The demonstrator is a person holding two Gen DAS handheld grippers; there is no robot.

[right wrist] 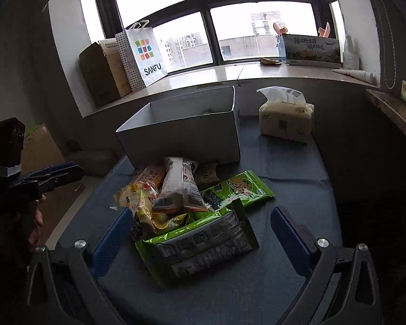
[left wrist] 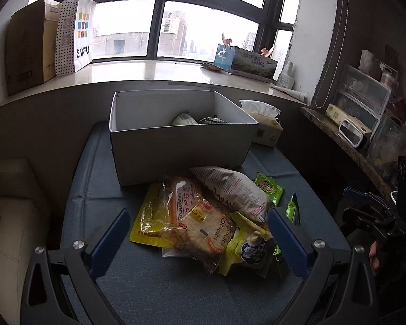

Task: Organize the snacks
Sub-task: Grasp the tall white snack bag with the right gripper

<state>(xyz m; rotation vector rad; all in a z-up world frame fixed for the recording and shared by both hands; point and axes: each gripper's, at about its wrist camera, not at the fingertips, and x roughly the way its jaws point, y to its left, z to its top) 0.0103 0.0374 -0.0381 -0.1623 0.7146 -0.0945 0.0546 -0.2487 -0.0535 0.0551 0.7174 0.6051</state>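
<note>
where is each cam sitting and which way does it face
Left wrist: rides the left gripper, open over the snack pile, facing the white box and window; the right gripper shows at right.
Right wrist: rides the right gripper, open over a green packet; the left gripper and a hand show at left.
Shared: box, snacks, tissue pack, SANFU bag.

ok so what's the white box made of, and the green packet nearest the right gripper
The white box looks like matte paperboard: thin, flat walls with crisp folded corners and no shine. The green packet looks like glossy plastic film, perhaps foil-lined: it crinkles and catches window glare.
</note>
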